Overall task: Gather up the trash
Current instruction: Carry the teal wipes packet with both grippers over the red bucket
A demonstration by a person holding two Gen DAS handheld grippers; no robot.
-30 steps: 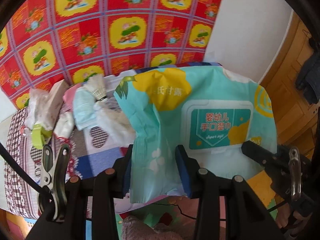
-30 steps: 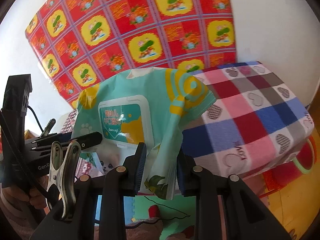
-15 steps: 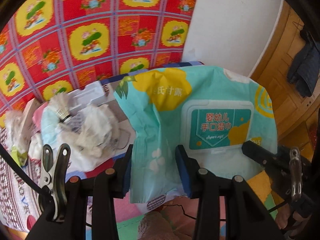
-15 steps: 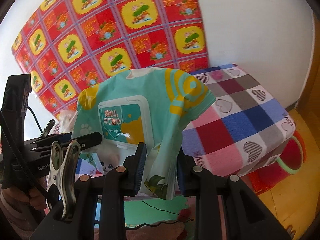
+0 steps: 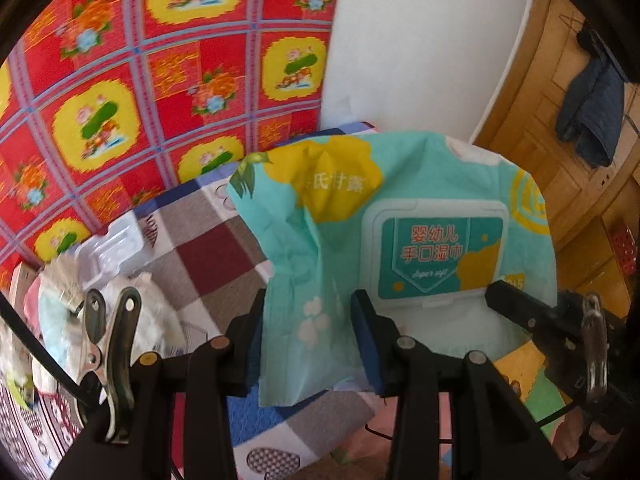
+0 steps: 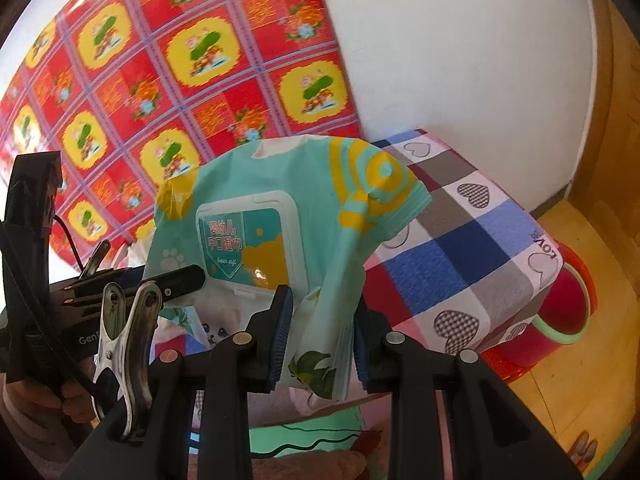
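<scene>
Both claws, shifted past the trash pile (image 5: 104, 312), clamped on "婴幼儿手口湿巾" wipes pack (image 5: 400, 240).

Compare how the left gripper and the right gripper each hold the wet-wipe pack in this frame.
The left gripper pinches the wet-wipe pack at the end with the white flower prints and lemon; the right gripper pinches the end with the yellow rings and green leaf. The left gripper's jaws stand wider, over loose bunched film; the right gripper's jaws sit closer on a flatter folded edge. Both clamp the same pack from below, stretched between them.

Both hand-held grippers (image 5: 308, 336) (image 6: 322, 336) clamped.
</scene>
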